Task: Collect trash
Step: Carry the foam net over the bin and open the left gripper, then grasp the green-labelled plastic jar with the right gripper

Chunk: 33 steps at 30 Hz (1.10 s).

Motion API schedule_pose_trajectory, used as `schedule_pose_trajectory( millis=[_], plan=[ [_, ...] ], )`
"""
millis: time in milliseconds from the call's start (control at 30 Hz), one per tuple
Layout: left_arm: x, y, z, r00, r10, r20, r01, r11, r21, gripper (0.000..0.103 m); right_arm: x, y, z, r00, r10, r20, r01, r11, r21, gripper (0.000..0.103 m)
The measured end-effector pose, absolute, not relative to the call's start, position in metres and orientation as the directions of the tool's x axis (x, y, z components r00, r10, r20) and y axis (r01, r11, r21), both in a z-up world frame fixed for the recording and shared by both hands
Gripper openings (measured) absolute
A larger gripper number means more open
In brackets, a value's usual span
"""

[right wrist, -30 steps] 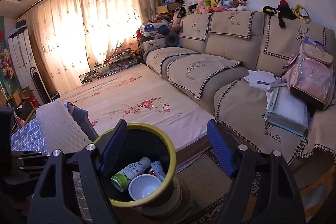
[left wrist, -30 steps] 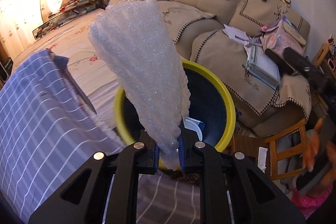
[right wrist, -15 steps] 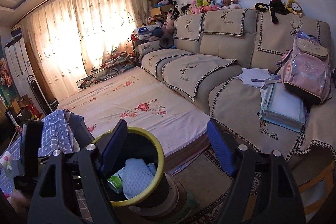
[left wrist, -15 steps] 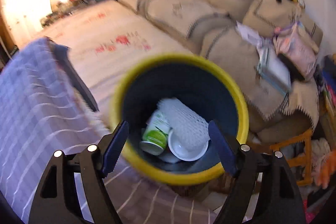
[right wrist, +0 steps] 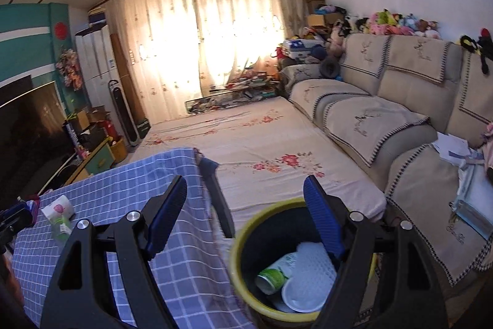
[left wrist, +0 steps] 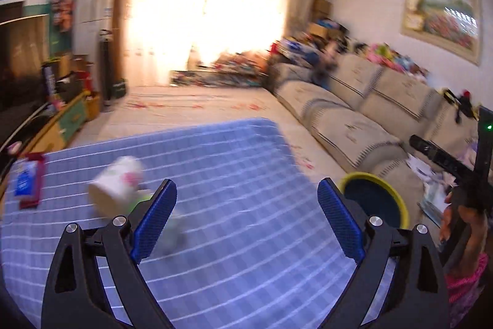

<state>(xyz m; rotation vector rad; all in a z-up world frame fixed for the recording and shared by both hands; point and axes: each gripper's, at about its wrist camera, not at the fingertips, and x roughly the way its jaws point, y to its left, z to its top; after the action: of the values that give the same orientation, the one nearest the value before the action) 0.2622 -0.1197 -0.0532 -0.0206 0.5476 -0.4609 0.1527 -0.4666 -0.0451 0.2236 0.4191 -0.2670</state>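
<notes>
The yellow-rimmed bin [right wrist: 238, 239] stands on the floor beside the table, under my right gripper [right wrist: 245, 190], which is open and holds nothing. In the bin lie a white foam net [right wrist: 311, 264], a green and white bottle [right wrist: 274, 273] and a white bowl [right wrist: 299, 295]. My left gripper [left wrist: 246, 193] hangs over the blue checked tablecloth [left wrist: 234, 162]; its jaws are opening with nothing between them. A paper cup [left wrist: 115, 190] lies on its side just left of its left finger, with a green wrapper [right wrist: 61, 228] beside it. The left wrist view is blurred.
A red and blue packet [left wrist: 29, 185] lies at the cloth's left edge. A hand [left wrist: 462, 224] holds the right gripper past the bin [left wrist: 372, 199]. A long beige sofa [right wrist: 385, 119] runs along the right wall, a flowered sheet [right wrist: 262, 144] covers the floor, and a TV stand [right wrist: 92, 159] is at left.
My left gripper let go of the foam net, which dropped into the bin. It opened wide and swung left from the bin to over the table. The right gripper turned left too.
</notes>
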Motion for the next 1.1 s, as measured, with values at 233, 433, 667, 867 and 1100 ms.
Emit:
schedule_pose_trajectory(
  millis=[233, 433, 667, 867, 1100],
  plan=[
    [0.277, 0.013, -0.080, 0.860, -0.210, -0.464, 0.171, 0.977, -0.125, 0.092, 0.229, -0.362, -0.029, 0.904, -0.015, -0.427, 0.064, 0.993, 0.101, 0.074],
    [0.293, 0.049, -0.092, 0.846, -0.173, -0.504, 0.088, 0.978, -0.187, 0.092, 0.271, -0.278, -0.042, 0.867, 0.183, -0.464, -0.166, 0.983, 0.078, 0.074],
    [0.282, 0.029, -0.093, 0.856, -0.134, -0.498, 0.079, 0.988, -0.131, 0.092, 0.279, -0.223, -0.087, 0.776, 0.320, -0.543, -0.347, 0.936, 0.055, 0.074],
    [0.280, 0.028, -0.097, 0.846, -0.144, -0.513, 0.082, 0.987, -0.141, 0.092, 0.288, -0.196, -0.113, 0.697, 0.380, -0.608, -0.437, 0.897, 0.060, 0.074],
    [0.278, 0.022, -0.099, 0.846, -0.154, -0.510, 0.099, 0.986, -0.133, 0.092, 0.307, -0.183, -0.130, 0.659, 0.370, -0.654, -0.436, 0.897, 0.069, 0.074]
  ],
)
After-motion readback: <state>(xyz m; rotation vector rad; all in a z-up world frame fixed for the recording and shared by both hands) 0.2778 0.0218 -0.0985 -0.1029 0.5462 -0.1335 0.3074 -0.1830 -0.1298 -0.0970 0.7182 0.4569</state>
